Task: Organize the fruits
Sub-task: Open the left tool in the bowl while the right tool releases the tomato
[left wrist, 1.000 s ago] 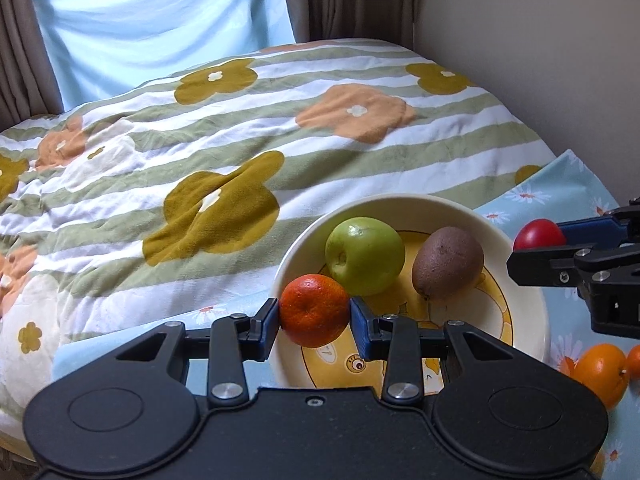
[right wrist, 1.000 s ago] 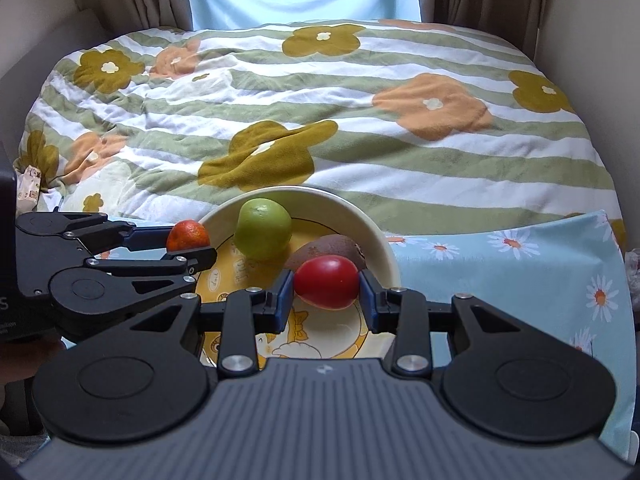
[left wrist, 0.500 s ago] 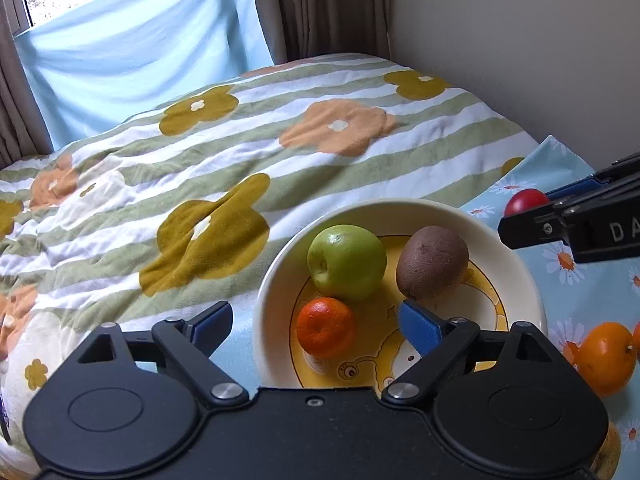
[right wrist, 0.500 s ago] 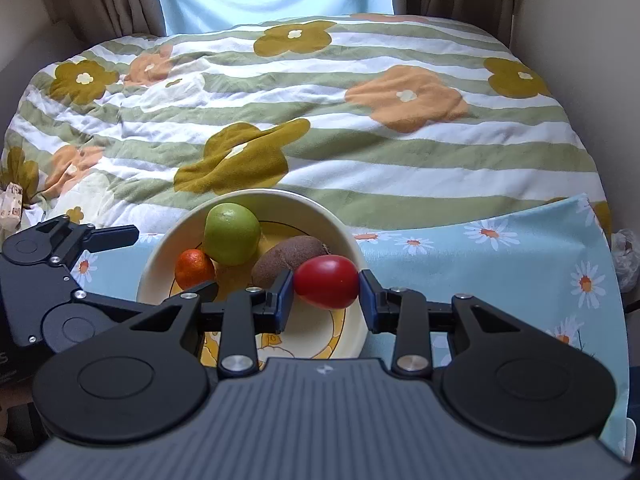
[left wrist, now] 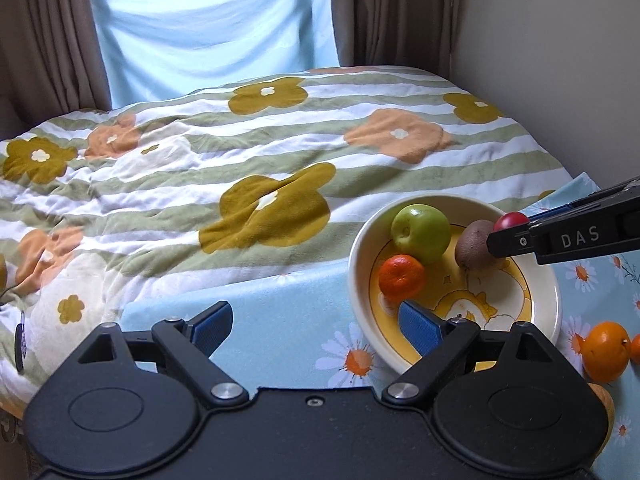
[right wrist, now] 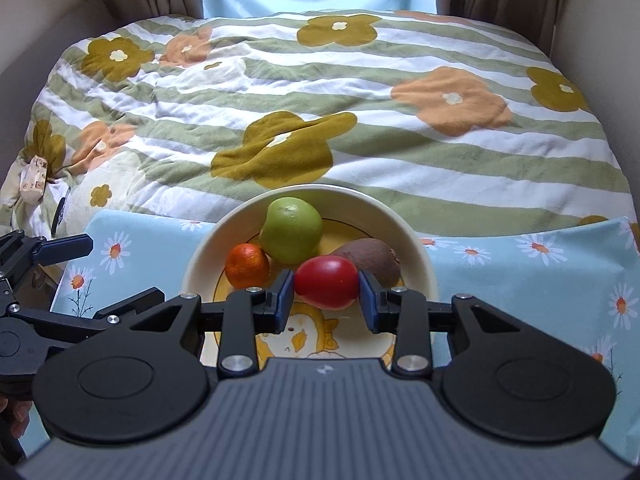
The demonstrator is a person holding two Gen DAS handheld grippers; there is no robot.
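"DAS" in pale letters on side of right gripper (left wrist: 516,220); lettering possibly cut off by frame edge.

A bed (right wrist: 400,168), covered by a rumpled quilt (right wrist: 280,92) striped green and white with mustard and peach flowers, fills the room up to the curtained window. On its near end lies a pale blue cloth (right wrist: 520,280) printed with daisies. A cream bowl (right wrist: 424,256) sits on the cloth at its far edge. Right of the bowl, an orange (left wrist: 605,351) rests directly on the cloth, touching a second orange fruit at the frame's edge. At the bed's left side, a small printed packet (right wrist: 34,176) lies on the quilt.
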